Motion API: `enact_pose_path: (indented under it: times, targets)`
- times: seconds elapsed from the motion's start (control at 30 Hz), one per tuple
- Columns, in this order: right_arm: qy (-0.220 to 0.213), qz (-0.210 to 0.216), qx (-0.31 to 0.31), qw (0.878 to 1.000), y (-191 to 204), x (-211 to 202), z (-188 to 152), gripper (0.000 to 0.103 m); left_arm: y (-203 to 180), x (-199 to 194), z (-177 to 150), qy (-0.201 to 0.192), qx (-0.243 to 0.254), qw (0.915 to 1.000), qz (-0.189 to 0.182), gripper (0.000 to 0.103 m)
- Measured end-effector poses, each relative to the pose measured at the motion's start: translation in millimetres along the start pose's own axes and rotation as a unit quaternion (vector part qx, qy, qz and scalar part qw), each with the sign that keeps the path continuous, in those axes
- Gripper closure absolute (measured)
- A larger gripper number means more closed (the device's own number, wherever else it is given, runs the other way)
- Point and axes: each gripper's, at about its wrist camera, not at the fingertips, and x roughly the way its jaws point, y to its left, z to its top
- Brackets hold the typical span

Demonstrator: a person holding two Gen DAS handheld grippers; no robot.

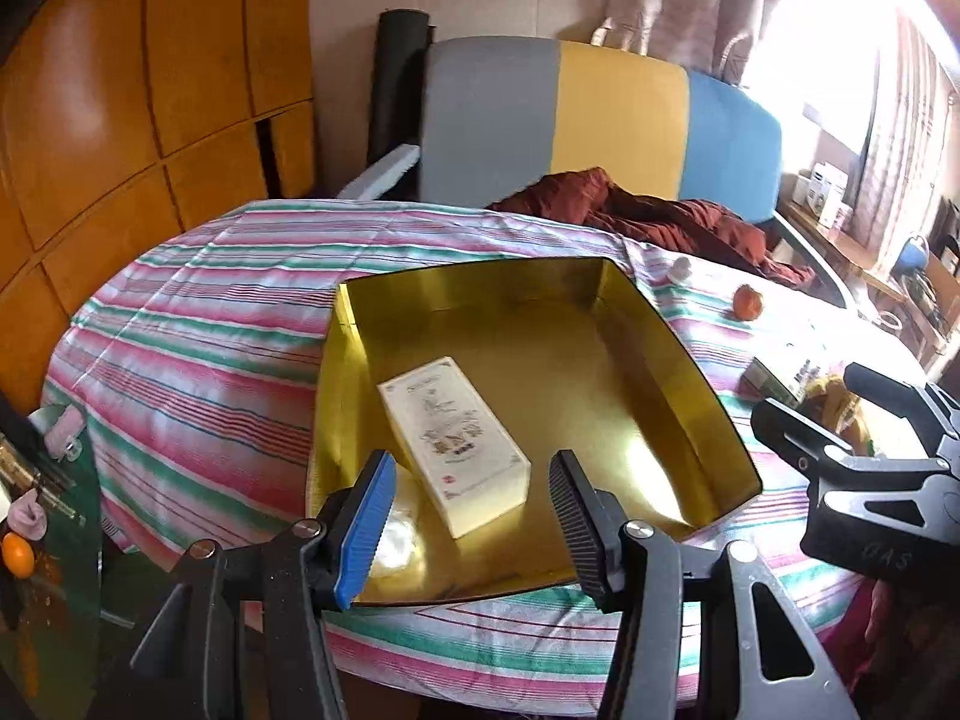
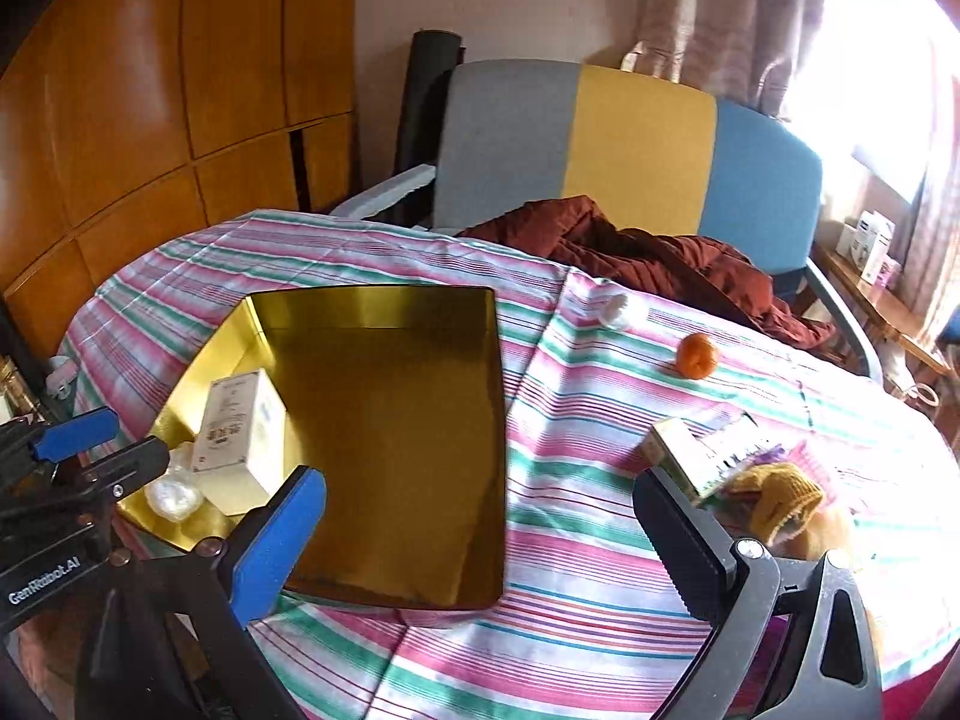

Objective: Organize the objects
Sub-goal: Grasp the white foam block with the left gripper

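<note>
Looks like mid-sort: box (image 1: 454, 447) and a wad (image 2: 174, 495) sit in the gold tin (image 1: 690, 360), left gripper (image 1: 474, 516) hangs empty and spread above it, right gripper (image 2: 480, 540) spread too, so next it probably goes for the orange (image 2: 696, 354) or the glove (image 2: 774, 498) pile just beside it.

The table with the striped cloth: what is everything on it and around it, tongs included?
Gold tin: one, gold, open, on the cloth.
Cream box: one, cream with print, lying inside the tin.
White wad: one, white, inside the tin beside the box.
Orange fruit: one, orange, on the cloth to the right of the tin.
White small object: one, on the cloth near the far edge.
Printed packet: one, green and white, at the right.
Knitted glove: one, mustard, on the packet.
Red-brown cloth: one, heaped on the chair.
Chair: one, grey, yellow, blue.
Left tongs: open, empty.
Right tongs: open, empty.
</note>
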Motion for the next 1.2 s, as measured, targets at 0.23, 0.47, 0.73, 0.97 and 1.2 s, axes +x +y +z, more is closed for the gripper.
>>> enact_pose_path:
  times: [0.23,0.47,0.73,0.97,1.2]
  targets:
    - [0.013,-0.029,0.031,0.999,-40,-2,-15,0.000,-20,15,2,0.031,0.010,0.9990,-0.032,0.049]
    - [0.020,-0.093,0.081,0.992,-105,-16,-31,0.000,-67,24,2,0.045,0.067,0.9930,-0.087,0.049]
    - [0.017,-0.194,0.143,0.970,-207,-68,-50,0.000,-151,35,0,0.089,0.142,0.9663,-0.196,0.049]
    - [0.036,-0.247,0.234,0.940,-286,-103,-84,0.000,-234,39,-12,0.137,0.199,0.9283,-0.283,0.049]
    - [0.047,-0.235,0.268,0.933,-307,-109,-107,0.000,-289,49,-20,0.173,0.200,0.9079,-0.325,0.049]
